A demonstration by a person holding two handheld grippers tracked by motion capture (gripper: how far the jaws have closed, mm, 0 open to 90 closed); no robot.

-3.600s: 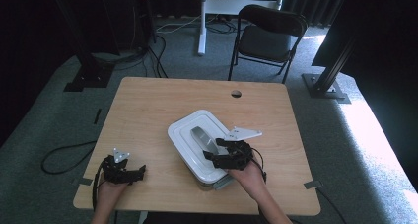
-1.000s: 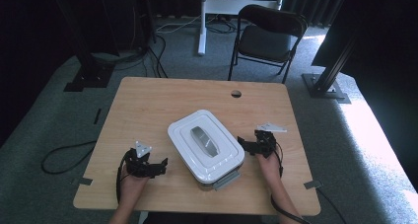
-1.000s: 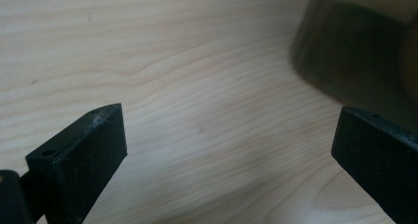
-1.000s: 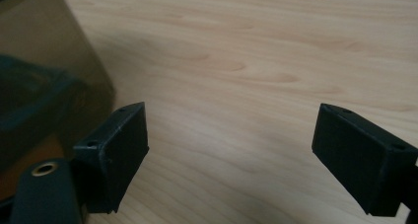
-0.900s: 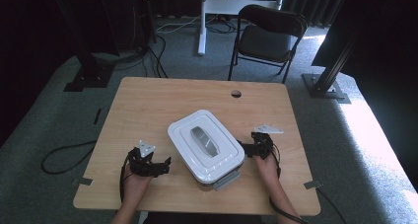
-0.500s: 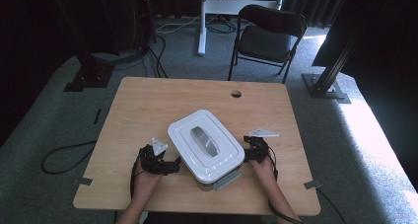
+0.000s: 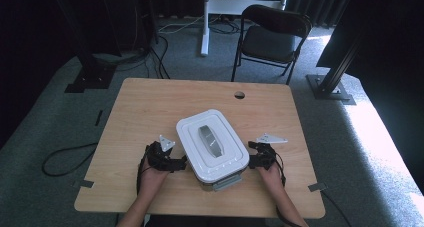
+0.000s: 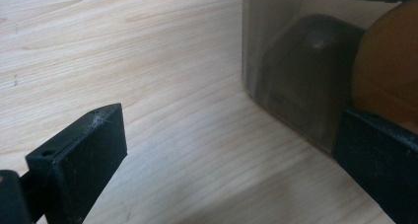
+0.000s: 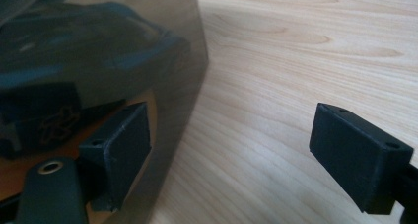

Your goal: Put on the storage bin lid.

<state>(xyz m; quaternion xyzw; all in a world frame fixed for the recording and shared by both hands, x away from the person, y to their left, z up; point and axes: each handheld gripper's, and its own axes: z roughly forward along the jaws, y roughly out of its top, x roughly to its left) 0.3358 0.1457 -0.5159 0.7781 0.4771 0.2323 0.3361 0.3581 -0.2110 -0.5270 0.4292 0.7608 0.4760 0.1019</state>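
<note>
left gripper: jaws open | right gripper: jaws open | both flank lidded box

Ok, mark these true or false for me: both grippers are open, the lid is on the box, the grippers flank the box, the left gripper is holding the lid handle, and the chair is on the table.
1. Both grippers are open. True: the left gripper and the right gripper each show fingers set wide apart.
2. The white lid is on the box. True.
3. The grippers flank the box. True: one sits at each side.
4. The left gripper holds the lid's grey handle. False: it is low beside the box wall, grasping nothing.
5. The chair is on the table. False: it stands on the floor beyond the table.
</note>
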